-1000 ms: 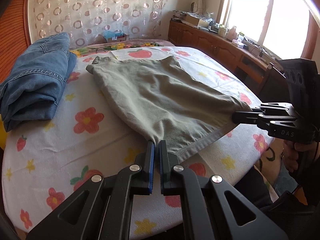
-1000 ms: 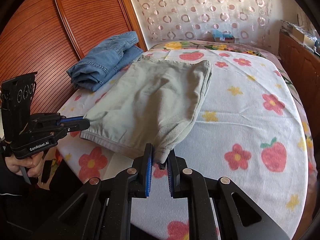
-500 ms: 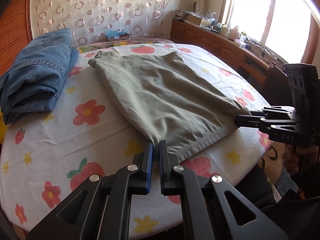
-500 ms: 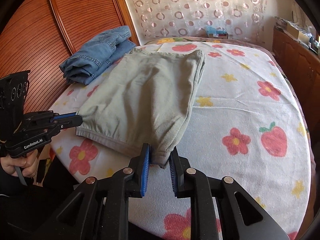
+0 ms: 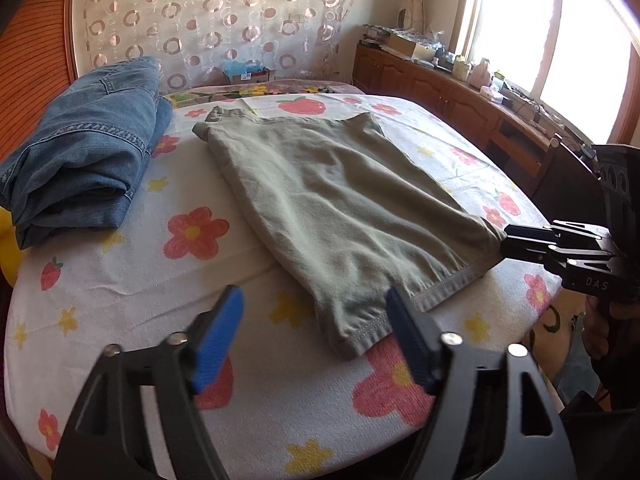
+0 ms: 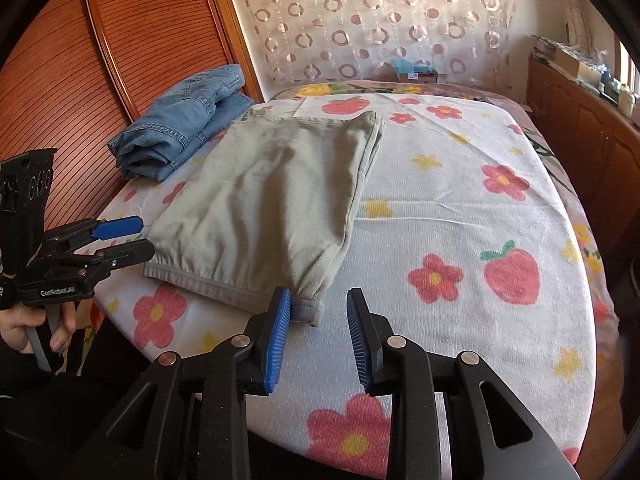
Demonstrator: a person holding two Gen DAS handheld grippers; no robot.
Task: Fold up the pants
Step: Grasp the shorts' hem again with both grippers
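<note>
The grey-green pants (image 5: pixel 332 196) lie folded flat on the flower-print table (image 5: pixel 120 276), hem toward me; they also show in the right wrist view (image 6: pixel 272 192). My left gripper (image 5: pixel 316 320) is open, its blue pads either side of the near left hem corner, which rests on the cloth. My right gripper (image 6: pixel 318 316) is open at the near right hem corner, its left pad touching the fabric. Each gripper shows in the other's view, the right one (image 5: pixel 516 242) and the left one (image 6: pixel 132 236), at the hem's ends.
Folded blue jeans (image 5: pixel 84 160) lie at the table's far left, also seen in the right wrist view (image 6: pixel 180 124). A wooden slatted wall (image 6: pixel 80 80) is behind them. A wooden sideboard (image 5: pixel 460 96) with clutter runs under the window on the right.
Both grippers were shut on the hem corners and have opened. The hem has dropped onto the table and the pants lie flat.
</note>
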